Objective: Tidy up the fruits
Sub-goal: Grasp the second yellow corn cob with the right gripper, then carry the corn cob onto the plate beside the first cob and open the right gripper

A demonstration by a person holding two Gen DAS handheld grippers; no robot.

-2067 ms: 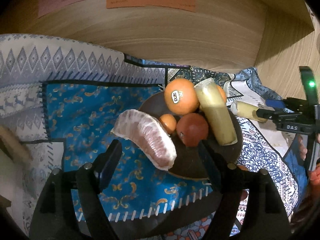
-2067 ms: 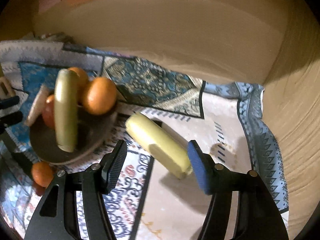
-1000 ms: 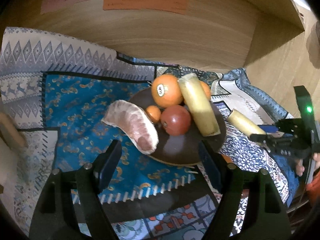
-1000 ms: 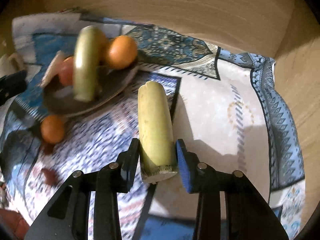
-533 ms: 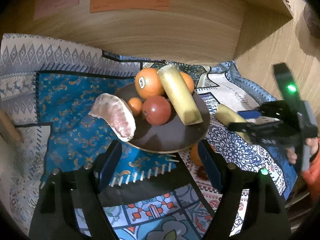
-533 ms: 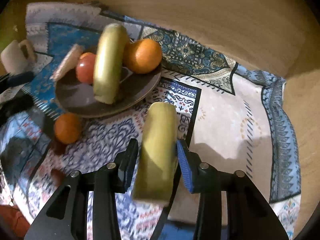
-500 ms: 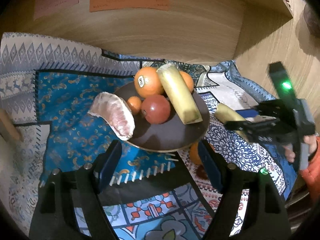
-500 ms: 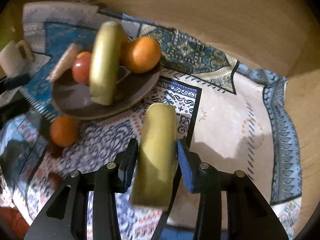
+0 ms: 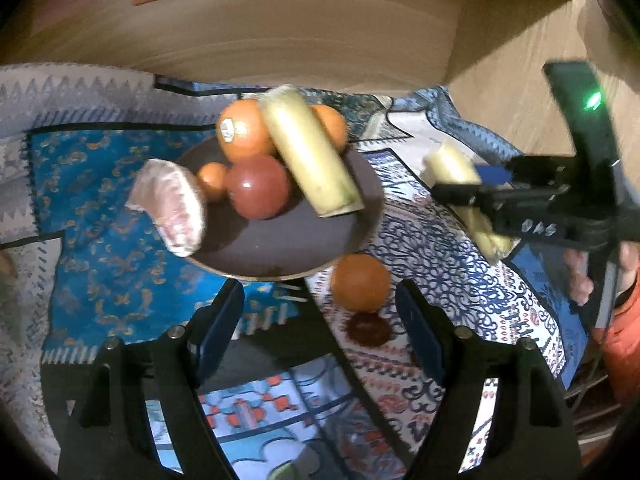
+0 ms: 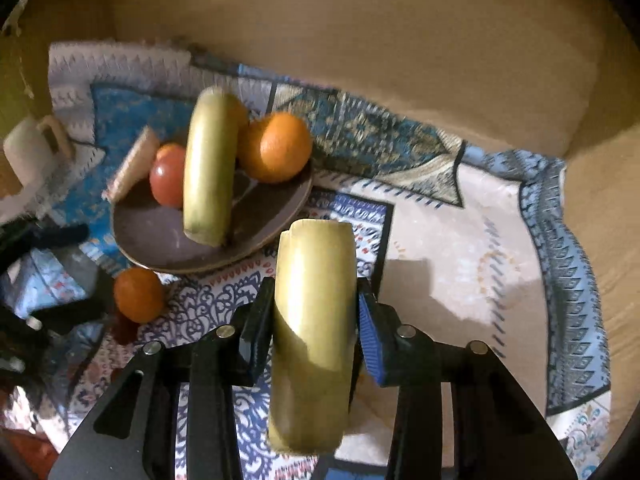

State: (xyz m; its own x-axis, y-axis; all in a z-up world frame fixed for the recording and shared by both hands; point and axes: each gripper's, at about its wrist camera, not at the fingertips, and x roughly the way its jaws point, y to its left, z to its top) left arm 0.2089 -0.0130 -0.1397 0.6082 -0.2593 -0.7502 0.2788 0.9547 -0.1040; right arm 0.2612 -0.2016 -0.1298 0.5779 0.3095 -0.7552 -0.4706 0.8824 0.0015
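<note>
A dark plate point(image 9: 280, 248) holds a banana piece point(image 9: 310, 156), two large oranges point(image 9: 242, 130), a red tomato point(image 9: 258, 186), a small orange point(image 9: 212, 176) and a pomelo wedge point(image 9: 172, 208) on its left rim. A loose orange point(image 9: 360, 282) lies on the cloth just in front of the plate. My left gripper point(image 9: 320, 316) is open and empty, close above that orange. My right gripper point(image 10: 316, 304) is shut on a second banana piece point(image 10: 314, 332), held above the cloth right of the plate point(image 10: 160, 236); it also shows in the left wrist view point(image 9: 460, 184).
A patterned blue and white cloth point(image 10: 460, 240) covers the table. Wooden walls point(image 9: 320, 40) close in behind and at the right. A cream mug point(image 10: 32, 152) stands at the far left. A dark red spot point(image 9: 368, 330) lies on the cloth by the loose orange.
My right gripper closed on the banana piece, lifted it and carried it toward the plate. My left gripper pulled back and swung right, bringing the loose orange between its fingers' line of sight.
</note>
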